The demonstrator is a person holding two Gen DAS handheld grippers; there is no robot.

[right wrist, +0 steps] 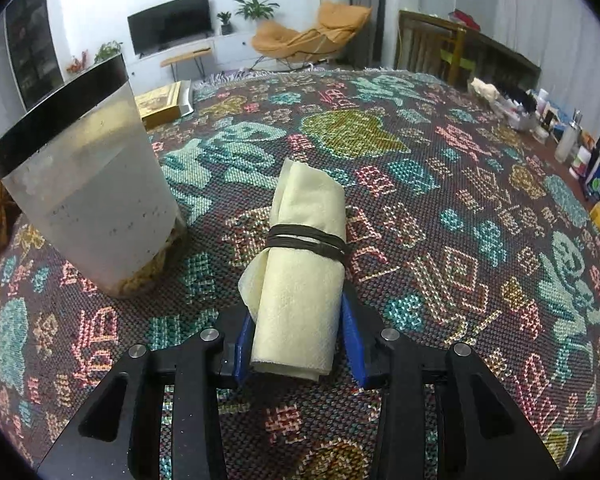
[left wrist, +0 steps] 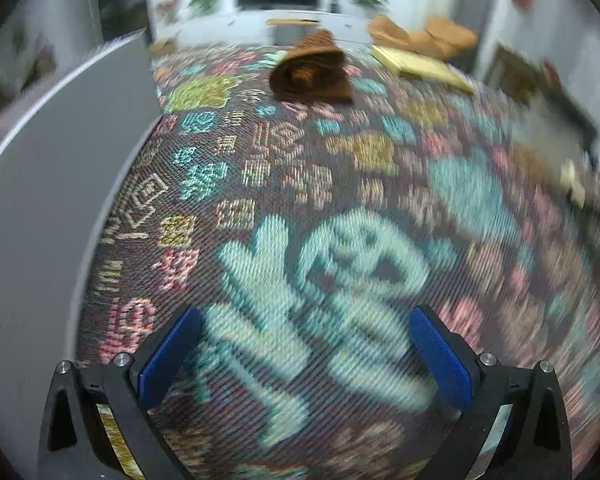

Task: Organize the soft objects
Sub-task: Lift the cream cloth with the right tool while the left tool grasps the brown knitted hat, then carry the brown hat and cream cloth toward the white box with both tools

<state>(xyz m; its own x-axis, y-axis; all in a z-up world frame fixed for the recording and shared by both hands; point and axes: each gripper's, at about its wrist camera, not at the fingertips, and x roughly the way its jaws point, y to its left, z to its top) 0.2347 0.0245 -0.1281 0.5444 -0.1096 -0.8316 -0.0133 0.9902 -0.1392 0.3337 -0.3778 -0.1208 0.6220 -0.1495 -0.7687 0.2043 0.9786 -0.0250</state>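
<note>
Two cloth rolls (right wrist: 300, 276) (left wrist: 312, 70), one bin (right wrist: 88, 184)

Both wrist cameras look steeply down, close over the patterned cloth (left wrist: 340, 152) toward the far television (right wrist: 170, 20). Each catches the grey bin (right wrist: 96, 200) at frame left.

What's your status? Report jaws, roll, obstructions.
Right gripper jaws shut on cream towel roll. Left gripper jaws open, empty. Brown towel roll loose on patterned cloth. Frosted bin close beside, nothing blocking.

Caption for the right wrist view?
Right hand-held gripper clamps a banded cream cloth roll beside a translucent bin.
</note>
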